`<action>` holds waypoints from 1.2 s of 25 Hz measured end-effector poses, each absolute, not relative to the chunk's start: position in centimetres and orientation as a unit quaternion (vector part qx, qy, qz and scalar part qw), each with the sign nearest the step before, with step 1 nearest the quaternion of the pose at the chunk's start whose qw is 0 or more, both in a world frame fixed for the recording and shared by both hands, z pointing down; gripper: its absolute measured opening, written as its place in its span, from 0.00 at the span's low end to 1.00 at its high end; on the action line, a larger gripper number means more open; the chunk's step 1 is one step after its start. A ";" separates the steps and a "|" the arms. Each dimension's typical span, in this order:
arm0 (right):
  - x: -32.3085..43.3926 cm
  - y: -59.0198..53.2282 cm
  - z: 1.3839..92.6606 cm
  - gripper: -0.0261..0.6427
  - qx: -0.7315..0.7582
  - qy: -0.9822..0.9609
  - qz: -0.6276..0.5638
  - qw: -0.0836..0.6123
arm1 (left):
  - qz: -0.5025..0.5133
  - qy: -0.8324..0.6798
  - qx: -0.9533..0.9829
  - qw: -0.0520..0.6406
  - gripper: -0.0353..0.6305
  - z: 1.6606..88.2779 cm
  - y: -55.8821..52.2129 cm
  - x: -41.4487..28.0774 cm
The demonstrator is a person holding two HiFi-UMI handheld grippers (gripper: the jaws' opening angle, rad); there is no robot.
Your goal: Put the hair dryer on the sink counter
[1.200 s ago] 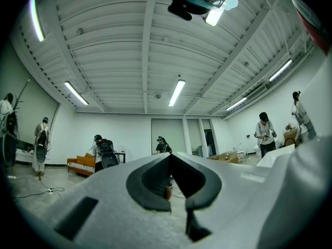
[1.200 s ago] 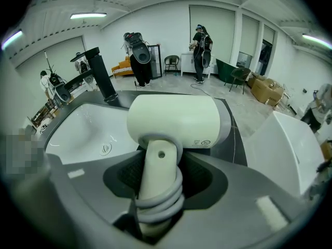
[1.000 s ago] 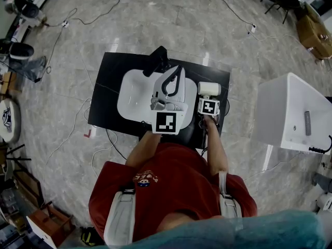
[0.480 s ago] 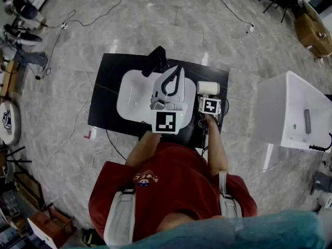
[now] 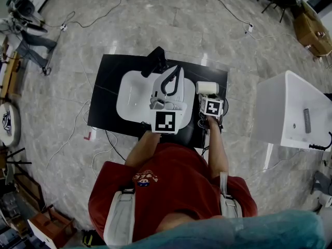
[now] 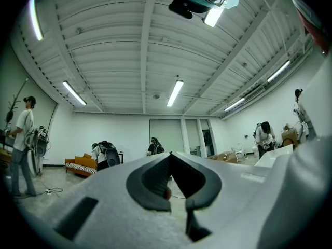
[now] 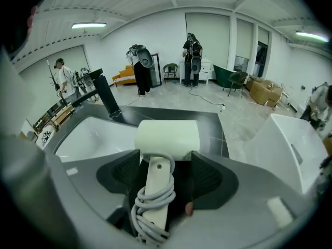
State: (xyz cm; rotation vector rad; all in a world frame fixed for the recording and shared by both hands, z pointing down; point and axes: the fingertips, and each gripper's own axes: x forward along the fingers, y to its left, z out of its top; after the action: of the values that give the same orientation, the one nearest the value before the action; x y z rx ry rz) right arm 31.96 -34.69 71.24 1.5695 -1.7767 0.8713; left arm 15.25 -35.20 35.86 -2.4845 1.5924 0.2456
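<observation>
The right gripper (image 7: 165, 171) is standing spread wide, its jaws having just been opening. Its ribbed dark pads are flanking, not touching, the cream hair dryer (image 7: 167, 138), which is lying on the glossy black sink counter (image 7: 210, 124). The dryer's cylindrical barrel is sitting beyond the tips. The left gripper (image 6: 169, 157) is pointing upward, its jaws meeting at the tips with nothing between them.

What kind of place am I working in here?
Probably a big open test hall, not a real bathroom: the black sink counter stands alone on a tiled floor, cables trail across it, and a white tub sits nearby.
</observation>
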 end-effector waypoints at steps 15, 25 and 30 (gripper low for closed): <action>31.0 -37.7 57.2 0.51 0.620 -0.729 0.230 0.180 | 0.091 0.535 -0.835 0.094 0.05 35.5 -34.9 15.4; 29.2 -37.0 44.6 0.51 0.625 -0.769 0.115 0.068 | 0.084 0.538 -0.834 0.087 0.05 35.4 -34.8 15.3; 28.3 -35.4 39.8 0.51 0.629 -0.776 0.055 0.019 | 0.086 0.539 -0.833 0.092 0.05 35.3 -34.6 15.3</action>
State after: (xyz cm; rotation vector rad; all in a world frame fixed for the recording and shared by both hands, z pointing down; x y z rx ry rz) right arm 28.28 -35.42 39.83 1.9512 -2.4073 0.1715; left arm 15.29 -34.63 35.33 -2.4736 1.6015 0.2557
